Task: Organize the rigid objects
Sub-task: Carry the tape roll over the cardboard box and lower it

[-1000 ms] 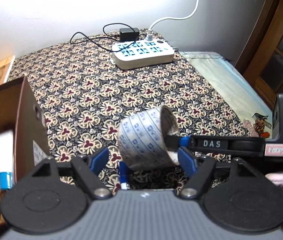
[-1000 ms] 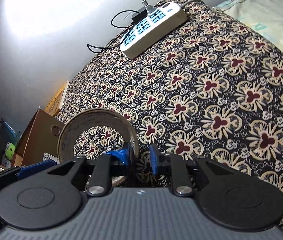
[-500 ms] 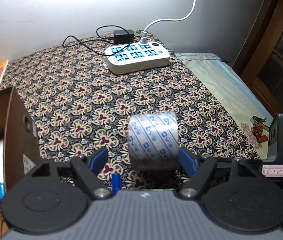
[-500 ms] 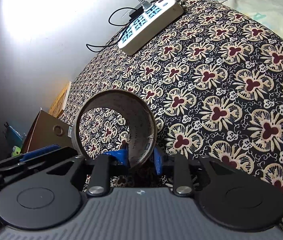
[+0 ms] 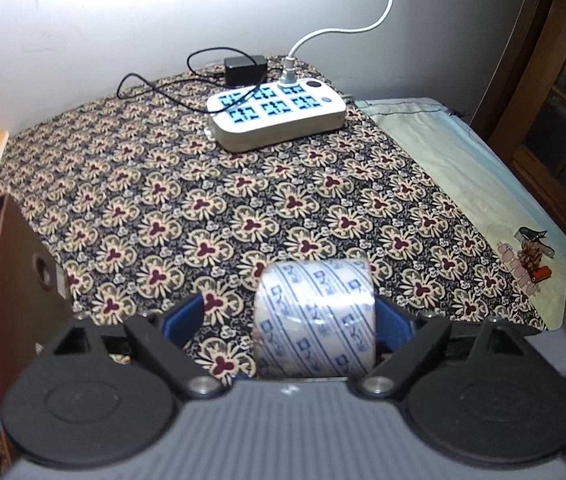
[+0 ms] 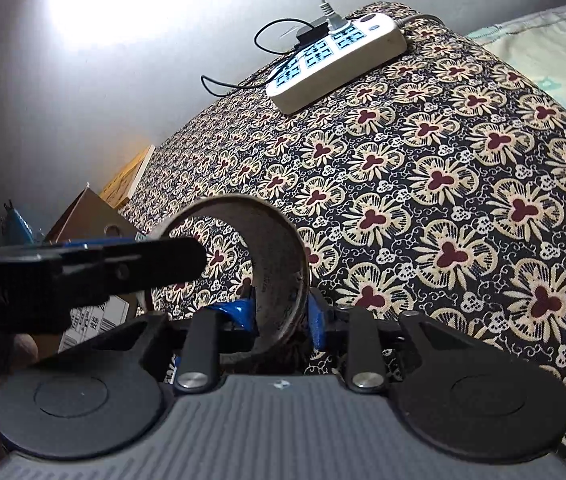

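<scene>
With the right gripper [image 6: 281,316] pinching the wall of the tape roll [image 5: 317,320] near us above the patterned bedspread [image 5: 243,200], and the left gripper [image 5: 289,322] open around it, we risk dropping the roll if the pinch releases early.

— What's the piece?
— A roll of tape [image 5: 315,320], clear with blue printed squares and stripes, brown cardboard core [image 6: 279,280].
— Its pose?
— On edge, open ends sideways, low over the flowered surface [image 5: 203,208].
</scene>
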`<control>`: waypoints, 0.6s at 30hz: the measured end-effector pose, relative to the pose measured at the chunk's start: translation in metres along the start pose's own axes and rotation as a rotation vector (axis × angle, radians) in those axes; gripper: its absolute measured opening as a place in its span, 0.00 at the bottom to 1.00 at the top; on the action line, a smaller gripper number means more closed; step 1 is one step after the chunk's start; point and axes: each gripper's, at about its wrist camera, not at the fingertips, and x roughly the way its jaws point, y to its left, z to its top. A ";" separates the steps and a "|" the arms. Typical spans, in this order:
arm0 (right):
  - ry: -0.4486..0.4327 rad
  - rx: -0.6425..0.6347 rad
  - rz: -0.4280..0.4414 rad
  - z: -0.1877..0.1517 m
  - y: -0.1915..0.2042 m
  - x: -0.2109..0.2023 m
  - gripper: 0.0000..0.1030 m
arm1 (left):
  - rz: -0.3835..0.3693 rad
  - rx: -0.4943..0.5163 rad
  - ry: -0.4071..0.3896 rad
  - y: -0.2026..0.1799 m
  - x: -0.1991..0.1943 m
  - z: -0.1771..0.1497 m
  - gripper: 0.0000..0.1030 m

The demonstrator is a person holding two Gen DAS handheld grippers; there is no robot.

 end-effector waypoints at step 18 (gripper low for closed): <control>-0.062 -0.018 0.207 0.000 0.034 -0.055 0.04 | -0.062 -0.102 -0.169 0.004 -0.096 -0.022 0.57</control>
